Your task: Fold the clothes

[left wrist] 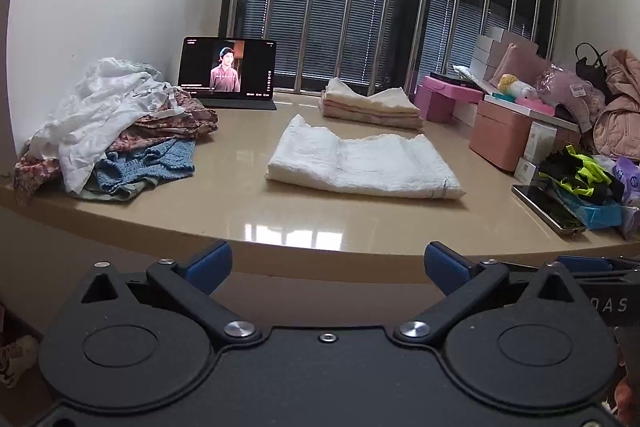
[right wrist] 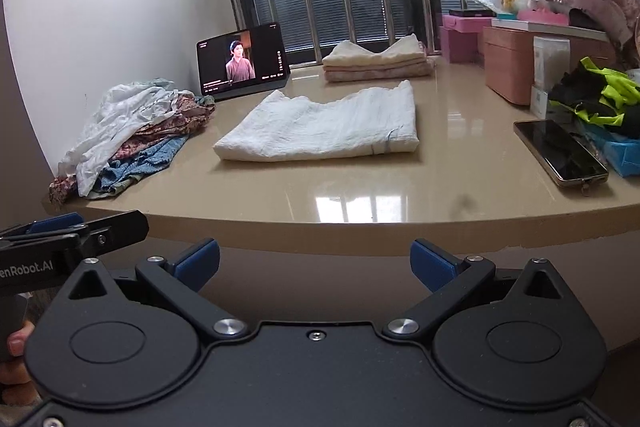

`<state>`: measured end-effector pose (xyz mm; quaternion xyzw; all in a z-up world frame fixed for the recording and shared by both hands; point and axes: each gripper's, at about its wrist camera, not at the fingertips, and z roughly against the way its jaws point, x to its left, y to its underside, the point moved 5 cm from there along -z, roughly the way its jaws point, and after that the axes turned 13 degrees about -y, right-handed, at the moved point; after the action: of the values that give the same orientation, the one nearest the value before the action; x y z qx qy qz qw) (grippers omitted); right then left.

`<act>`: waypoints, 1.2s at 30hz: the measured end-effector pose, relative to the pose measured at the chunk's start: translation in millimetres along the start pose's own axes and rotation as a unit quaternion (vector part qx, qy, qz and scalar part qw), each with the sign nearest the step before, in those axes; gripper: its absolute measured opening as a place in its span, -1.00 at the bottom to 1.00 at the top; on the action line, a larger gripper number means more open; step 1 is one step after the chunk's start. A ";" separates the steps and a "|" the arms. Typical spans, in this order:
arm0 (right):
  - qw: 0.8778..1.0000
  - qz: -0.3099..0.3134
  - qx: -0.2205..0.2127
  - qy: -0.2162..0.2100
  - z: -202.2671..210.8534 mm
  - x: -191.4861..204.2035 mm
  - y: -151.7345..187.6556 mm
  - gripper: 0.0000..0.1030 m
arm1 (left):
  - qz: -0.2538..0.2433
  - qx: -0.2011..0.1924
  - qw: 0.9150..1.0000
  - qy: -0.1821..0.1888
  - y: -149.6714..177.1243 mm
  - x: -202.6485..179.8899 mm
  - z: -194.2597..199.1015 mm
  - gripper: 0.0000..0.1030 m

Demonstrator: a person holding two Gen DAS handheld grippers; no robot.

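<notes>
Both grippers hover just short of the desk's near edge, the left gripper [left wrist: 326,265] and right gripper [right wrist: 316,259] each with fingers spread wide and holding nothing. Beyond them the beige desk [left wrist: 320,223] carries the work. At its left sits a heap of unfolded clothes [left wrist: 116,127]; in the middle lies a white garment [right wrist: 324,125], already folded flat; at the far side rests a stack of folded items [left wrist: 370,105]. That white cloth looks light, soft and limp, likely to sag and slip on the glossy top, so I would pinch it at a corner or along a folded edge. A tablet [right wrist: 242,61] and a phone [right wrist: 560,151] stand clear of it.
</notes>
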<state>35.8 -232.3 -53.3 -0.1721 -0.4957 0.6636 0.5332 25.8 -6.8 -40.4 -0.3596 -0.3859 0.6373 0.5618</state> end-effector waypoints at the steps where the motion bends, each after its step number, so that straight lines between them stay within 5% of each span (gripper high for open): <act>1: 1.000 0.000 -0.001 0.001 0.7 0.0 -0.2 0.99 | 0.001 0.000 1.000 0.000 0.2 0.5 0.4 1.00; 21: 1.000 -0.025 0.008 0.002 -2.5 -8.0 5.6 0.99 | -0.006 0.023 1.000 -0.005 8.1 -4.5 -4.5 1.00; 36: 0.996 -0.086 0.030 -0.005 -15.2 -31.5 19.8 0.99 | -0.002 0.080 0.997 0.008 19.5 -5.9 -28.8 1.00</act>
<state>48.4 -251.6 -86.2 -0.1096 -0.4917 0.6308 0.5902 43.6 -11.5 -70.5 -0.3177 -0.3297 0.6620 0.5935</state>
